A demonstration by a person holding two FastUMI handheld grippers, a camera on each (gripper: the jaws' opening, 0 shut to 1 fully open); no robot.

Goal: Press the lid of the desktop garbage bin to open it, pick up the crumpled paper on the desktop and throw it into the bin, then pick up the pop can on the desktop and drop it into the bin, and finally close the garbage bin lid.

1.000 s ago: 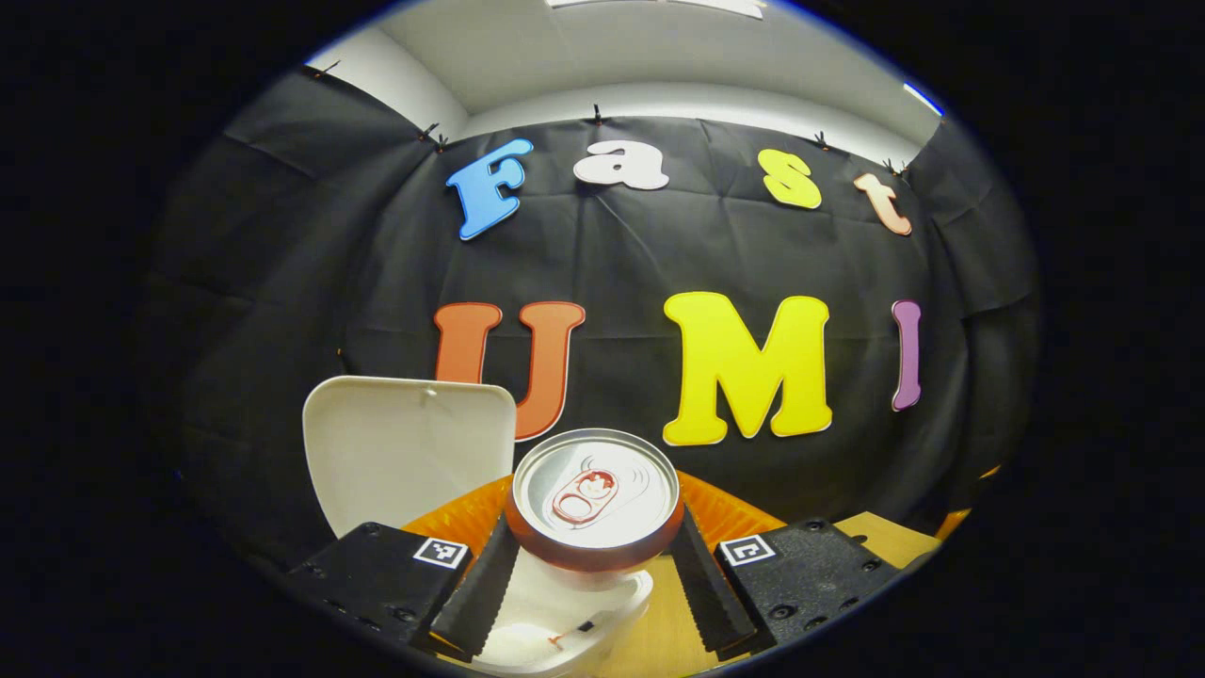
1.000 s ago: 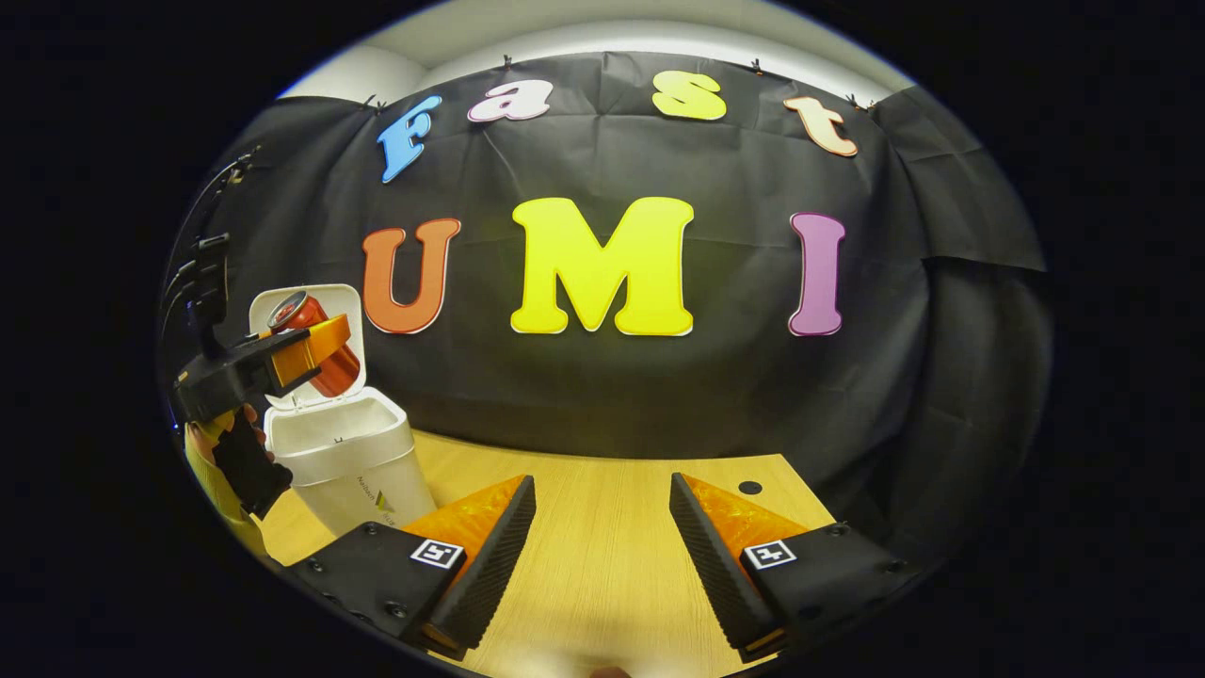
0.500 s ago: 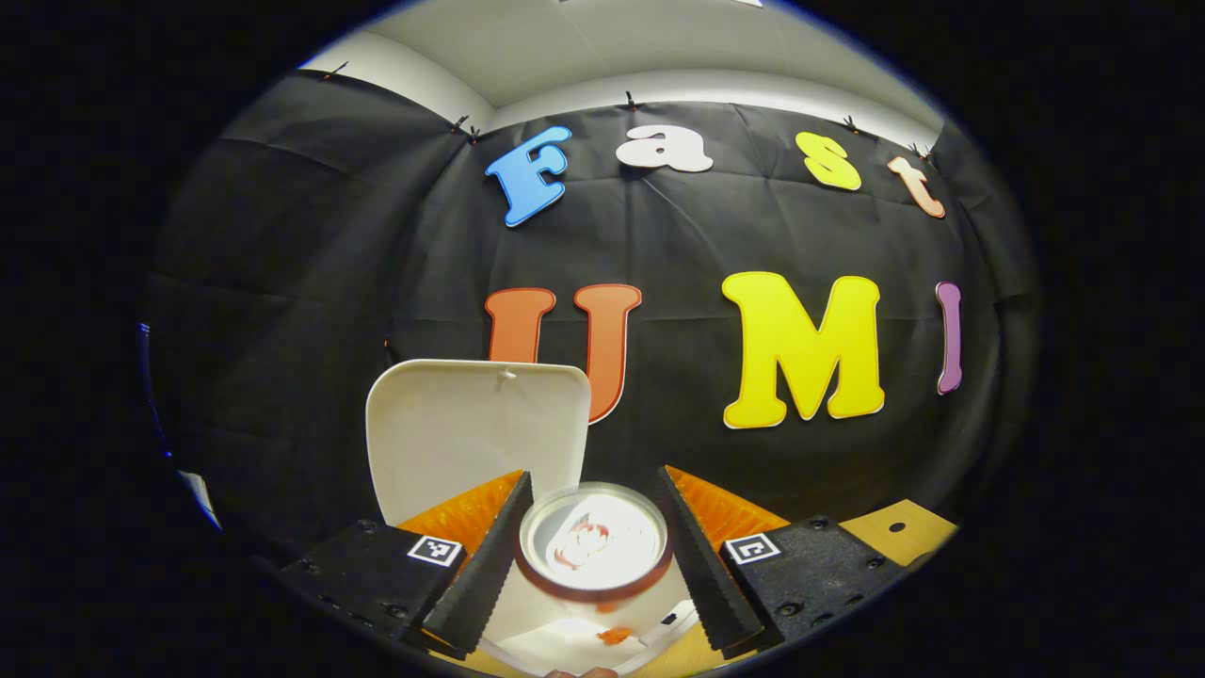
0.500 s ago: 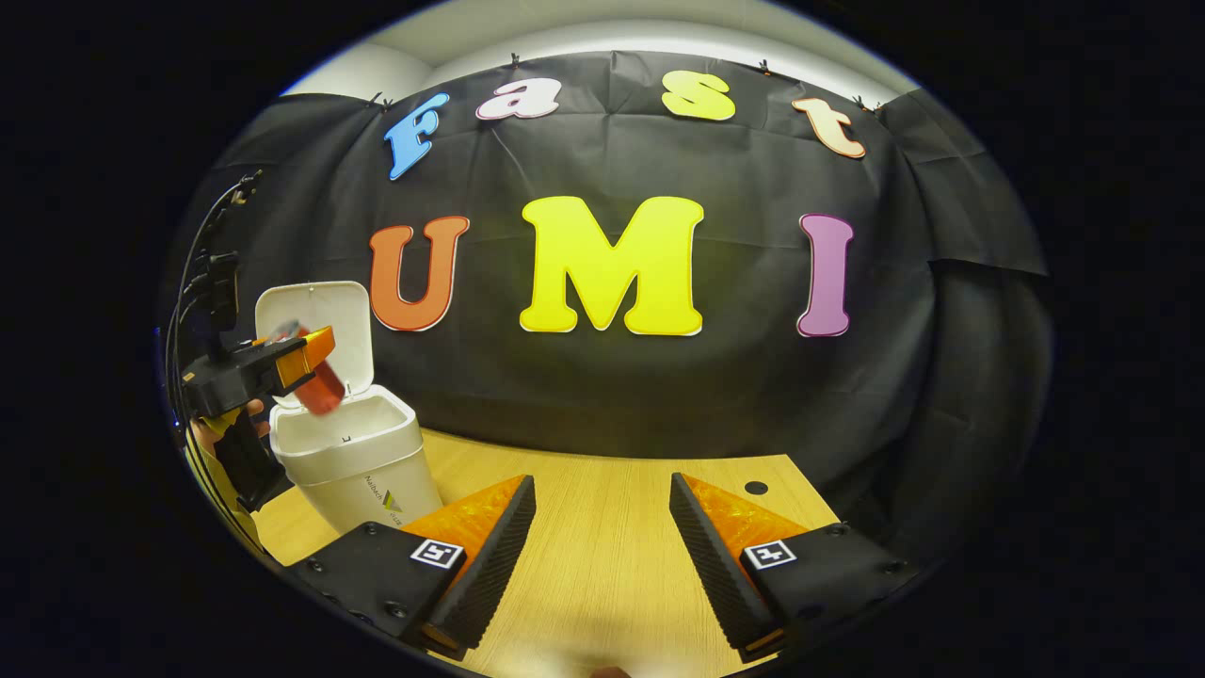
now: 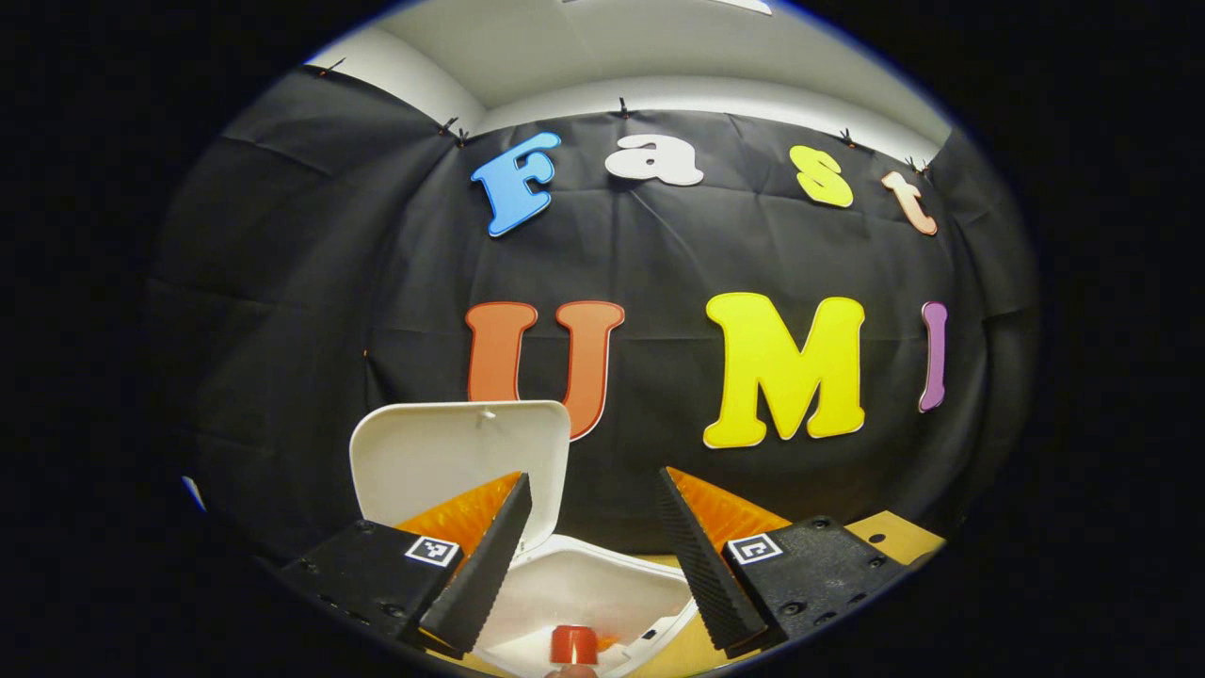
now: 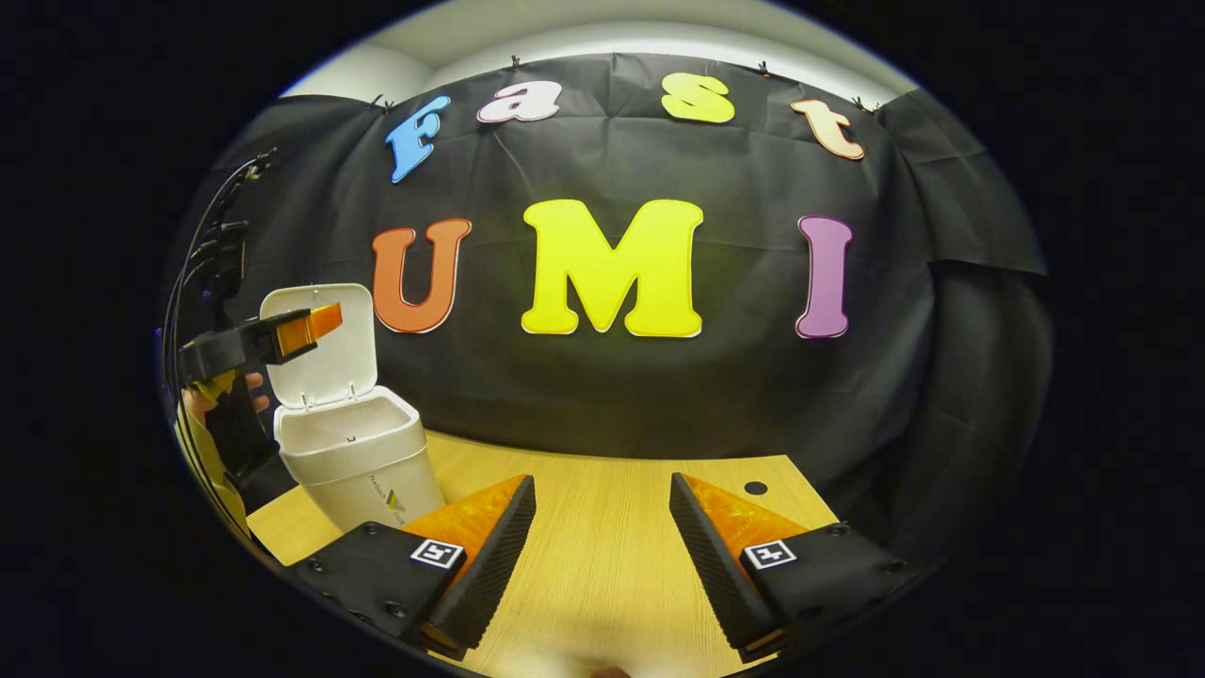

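Note:
The white bin (image 5: 588, 593) stands open just below my left gripper (image 5: 593, 508), its lid (image 5: 452, 452) upright behind. Down inside the bin lies the red pop can (image 5: 572, 646), only its end showing. My left gripper is open with nothing between its fingers. In the right gripper view the bin (image 6: 353, 461) stands at the table's left with its lid (image 6: 325, 353) raised, and the left gripper (image 6: 315, 325) hovers over it, held by a hand (image 6: 221, 391). My right gripper (image 6: 602, 513) is open above the wooden table (image 6: 602, 546), holding nothing. The crumpled paper is hidden.
The wooden table (image 5: 894, 537) has a small round hole (image 6: 750, 488) near its far right corner. The black cloth wall rises right behind the bin and the table's far edge. Cables (image 6: 212, 226) hang at the left above the hand.
My left gripper opened and the pop can dropped from between its fingers into the bin. The right gripper stayed still.

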